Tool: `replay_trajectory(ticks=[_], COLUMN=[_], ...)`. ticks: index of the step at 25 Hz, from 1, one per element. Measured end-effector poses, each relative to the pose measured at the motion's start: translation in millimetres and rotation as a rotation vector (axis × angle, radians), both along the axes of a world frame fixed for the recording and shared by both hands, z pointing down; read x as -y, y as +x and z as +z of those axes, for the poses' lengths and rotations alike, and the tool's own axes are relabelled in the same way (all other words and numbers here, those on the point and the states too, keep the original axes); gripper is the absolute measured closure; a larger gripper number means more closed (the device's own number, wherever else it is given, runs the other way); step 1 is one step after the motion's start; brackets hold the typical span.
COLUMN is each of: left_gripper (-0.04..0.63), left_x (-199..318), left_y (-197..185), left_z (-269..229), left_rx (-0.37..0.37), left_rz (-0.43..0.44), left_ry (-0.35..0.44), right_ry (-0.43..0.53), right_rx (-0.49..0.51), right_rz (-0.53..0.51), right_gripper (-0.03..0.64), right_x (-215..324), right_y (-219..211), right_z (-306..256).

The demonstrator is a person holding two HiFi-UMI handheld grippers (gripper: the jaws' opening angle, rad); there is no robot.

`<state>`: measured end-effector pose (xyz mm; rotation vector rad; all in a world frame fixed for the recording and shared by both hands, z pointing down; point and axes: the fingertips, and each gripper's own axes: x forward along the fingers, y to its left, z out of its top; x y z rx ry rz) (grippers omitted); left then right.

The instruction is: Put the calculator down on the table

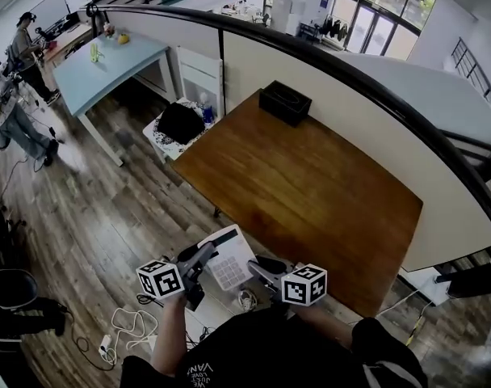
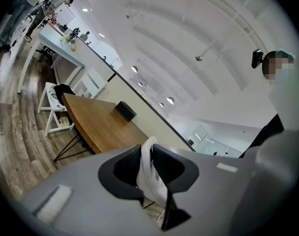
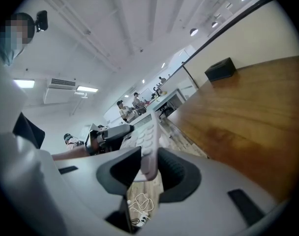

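A white calculator [image 1: 226,259] is being held in the air between two hand-held grippers, just short of the near edge of the wooden table [image 1: 310,192] and not yet set down on it, with the plank floor [image 1: 108,217] lying beneath. The calculator's left edge is being clamped by the left gripper [image 1: 203,255], whose dark pads are standing only narrowly apart, with the white casing pinched between them in the left gripper view. The opposite edge is being gripped by the right gripper [image 1: 260,267], whose jaws are set a little wider around the casing (rows of pale keys are showing just beyond the pads in the right gripper view). The calculator is being presented keys-up and roughly level in the head view. A black box [image 1: 285,102] is being seen at the far corner of the tabletop, close against a white partition [image 1: 342,111] topped by a dark rail. A white stool [image 1: 174,136] bearing a dark item is standing just beside the table's left end, and a light blue table [image 1: 108,63] is standing further off, where a person [image 1: 23,43] is being glimpsed. Pale cables [image 1: 128,326] are lying coiled on the floor near the left gripper
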<state>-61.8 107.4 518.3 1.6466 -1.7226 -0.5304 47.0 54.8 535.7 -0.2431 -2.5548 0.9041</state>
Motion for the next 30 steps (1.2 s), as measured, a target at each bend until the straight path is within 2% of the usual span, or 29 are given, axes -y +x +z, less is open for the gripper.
replay_trajectory(ticks=[6,11,17,25,30], left_gripper=[0.514,0.514,0.514,0.514,0.514], left_x=[33,60,94,141,163], left_y=[-35,-63,-107,-175,-202], left_z=[2,13,18,14,16], left_rx=[-0.005,-0.011,-0.029,-0.011,0.003], left_rz=[0.026,0.094,0.260,0.478,0.615], left_ry=[0.002,-0.004,-0.013,-0.017,-0.023], right_ry=[0.018,0.013,0.015,0.014,0.009], right_rx=[-0.012,-0.029,-0.055,-0.062,-0.062], right_rz=[0.014,0.073,0.230,0.435,0.571], right_gripper=[0.514,0.514,0.514,0.514,0.514], right_x=[30,50,66,87,92], right_y=[-34,-60,-100,-165,-194], right_z=[2,12,14,13,17])
